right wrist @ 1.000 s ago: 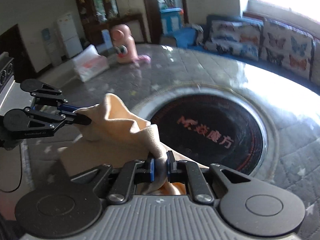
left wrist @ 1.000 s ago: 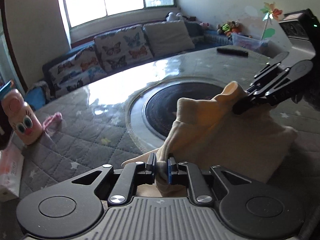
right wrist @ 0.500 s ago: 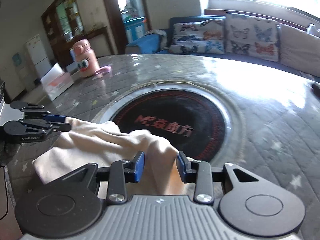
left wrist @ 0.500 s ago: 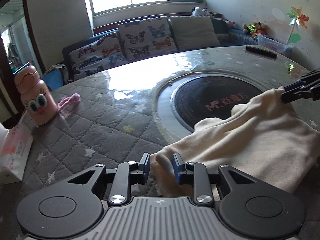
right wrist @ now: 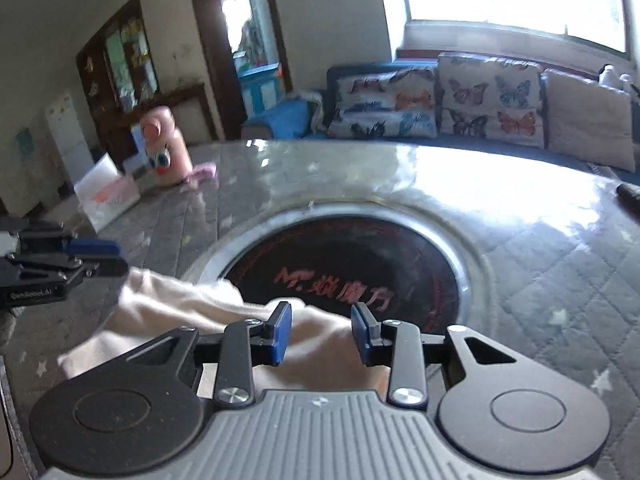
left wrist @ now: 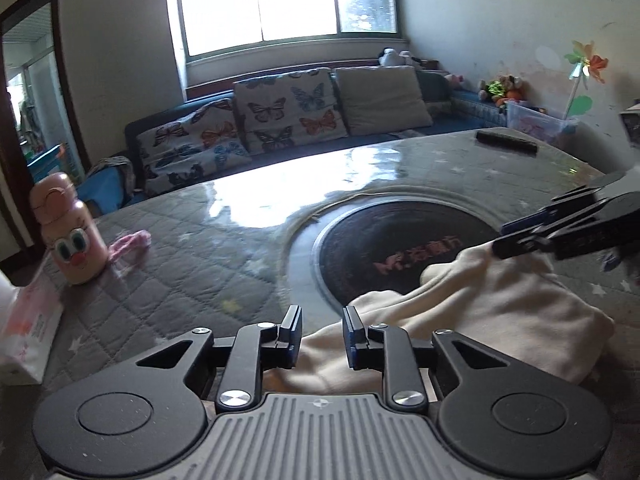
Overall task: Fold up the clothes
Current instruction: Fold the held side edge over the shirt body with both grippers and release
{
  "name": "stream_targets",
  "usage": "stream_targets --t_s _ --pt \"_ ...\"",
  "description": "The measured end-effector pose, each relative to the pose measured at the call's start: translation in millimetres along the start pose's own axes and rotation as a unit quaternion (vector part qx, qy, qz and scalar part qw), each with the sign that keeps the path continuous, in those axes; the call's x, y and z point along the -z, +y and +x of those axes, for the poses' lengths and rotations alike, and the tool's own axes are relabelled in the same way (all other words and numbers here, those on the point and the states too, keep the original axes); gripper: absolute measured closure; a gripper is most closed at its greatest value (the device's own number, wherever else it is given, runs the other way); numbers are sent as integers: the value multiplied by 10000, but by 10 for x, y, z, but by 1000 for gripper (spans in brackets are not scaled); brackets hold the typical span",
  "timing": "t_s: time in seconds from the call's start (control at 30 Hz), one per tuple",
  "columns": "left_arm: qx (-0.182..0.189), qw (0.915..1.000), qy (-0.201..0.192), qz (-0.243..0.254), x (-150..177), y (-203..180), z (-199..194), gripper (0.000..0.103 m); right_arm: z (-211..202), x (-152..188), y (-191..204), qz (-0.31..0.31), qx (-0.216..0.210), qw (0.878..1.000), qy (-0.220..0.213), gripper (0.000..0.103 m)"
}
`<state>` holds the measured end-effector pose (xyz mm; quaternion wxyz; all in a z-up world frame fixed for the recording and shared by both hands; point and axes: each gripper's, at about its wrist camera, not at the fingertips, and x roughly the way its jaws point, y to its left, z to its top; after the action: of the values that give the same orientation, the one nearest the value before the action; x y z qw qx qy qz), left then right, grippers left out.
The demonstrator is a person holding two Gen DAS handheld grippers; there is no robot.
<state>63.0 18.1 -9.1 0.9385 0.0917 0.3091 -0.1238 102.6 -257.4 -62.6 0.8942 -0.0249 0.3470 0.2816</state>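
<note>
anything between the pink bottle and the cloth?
Only bare quilted tabletop between bottle and cloth, per left wrist view.

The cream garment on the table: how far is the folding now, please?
Done: the cream garment lies doubled on the quilted table, partly over the black disc. In hand: nothing, left gripper and right gripper are both open. Left: probably another fold or some smoothing.
</note>
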Motion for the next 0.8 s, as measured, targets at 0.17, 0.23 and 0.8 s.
stream_targets --t_s 0.17,0.23,0.8 --pt "295 9993 198 69 -4 -112 233 81 265 70 -41 -64 270 9989 375 69" --pt "382 9989 258 84 -9 -133 310 81 268 50 -46 23 237 9989 393 69" --pt "297 9982 515 -25 1 -93 708 79 630 -121 329 -288 -81 9983 510 68"
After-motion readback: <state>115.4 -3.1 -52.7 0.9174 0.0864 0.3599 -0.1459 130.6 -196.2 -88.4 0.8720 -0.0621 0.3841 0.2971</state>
